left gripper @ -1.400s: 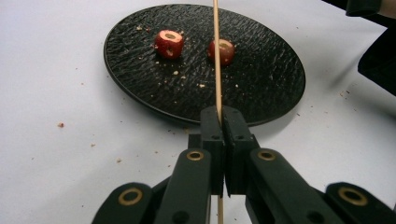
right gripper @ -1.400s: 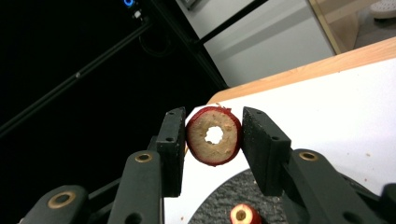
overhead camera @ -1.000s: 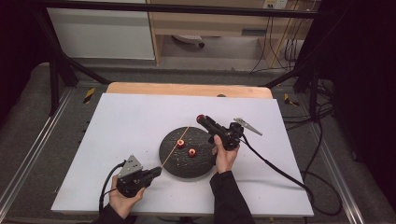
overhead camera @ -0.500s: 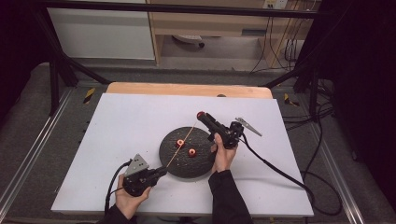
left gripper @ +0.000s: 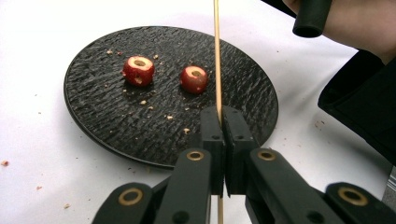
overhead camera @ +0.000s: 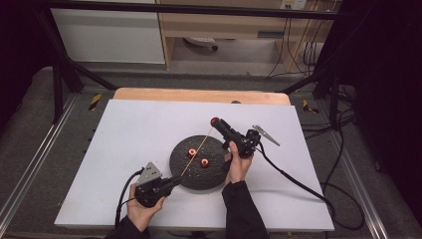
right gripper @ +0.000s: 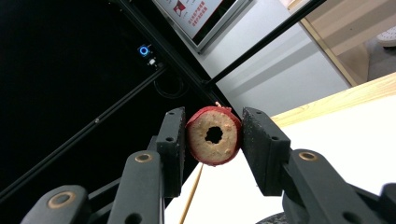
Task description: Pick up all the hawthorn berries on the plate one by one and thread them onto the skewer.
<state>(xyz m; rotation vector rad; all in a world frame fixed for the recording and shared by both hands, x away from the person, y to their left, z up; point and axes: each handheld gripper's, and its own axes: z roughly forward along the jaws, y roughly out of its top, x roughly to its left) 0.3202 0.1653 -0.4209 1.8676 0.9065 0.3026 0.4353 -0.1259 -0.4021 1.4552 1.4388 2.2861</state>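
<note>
Surface (overhead camera: 124, 129): white sheet over a wooden top, with crumbs scattered round the plate.
Plate (overhead camera: 179, 159): round, black and rough, lying near the middle of the surface toward the person's side; crumbs on it too.
Right gripper (overhead camera: 215, 121): held over the far right edge of the plate and pointing up and away; its jaws are closed on a fruit piece, one pad on each red side.
Left gripper (overhead camera: 175, 180): low at the near left rim of the plate; its jaws are pressed together on the lower part of the skewer.
Skewer (overhead camera: 196, 152): thin wooden stick slanting over the plate from the left gripper up to the right one; in the right gripper view its tip just shows past the held piece.
Held piece (right gripper: 214, 135): red-skinned ring, pale flesh, a hole through the middle, facing that camera.
Loose pieces: two more cored red pieces on the plate, one (left gripper: 138, 70) beside the other (left gripper: 194, 78), both just left of the skewer in the left gripper view.
</note>
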